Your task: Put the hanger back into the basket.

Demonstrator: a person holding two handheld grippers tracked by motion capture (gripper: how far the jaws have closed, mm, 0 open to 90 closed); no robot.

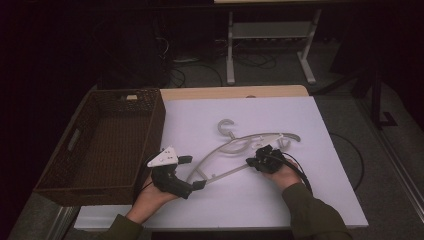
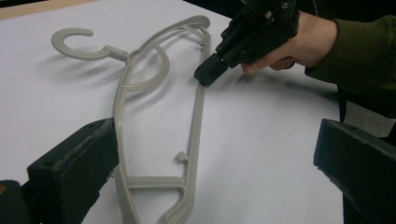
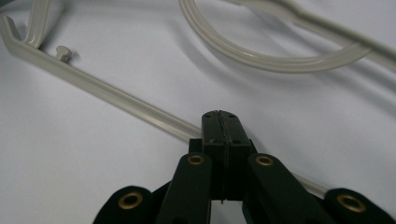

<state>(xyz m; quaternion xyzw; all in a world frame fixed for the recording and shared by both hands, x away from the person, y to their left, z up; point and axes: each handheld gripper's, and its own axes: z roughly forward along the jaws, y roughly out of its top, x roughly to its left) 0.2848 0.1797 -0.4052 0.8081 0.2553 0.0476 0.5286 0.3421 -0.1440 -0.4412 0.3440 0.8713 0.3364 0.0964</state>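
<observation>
Hanger (image 3: 140, 109): lower bar hidden beneath shut right gripper (image 3: 219, 116) in right gripper view; arms cut off at top edge. Far end cut off at bottom edge in left gripper view. Basket (image 1: 150, 130) label too small to read.

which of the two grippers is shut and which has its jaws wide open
The right gripper is shut, its black jaws pressed together at the straight bar of the pale grey plastic hanger. The left gripper stands wide open beside the hanger's end.
</observation>
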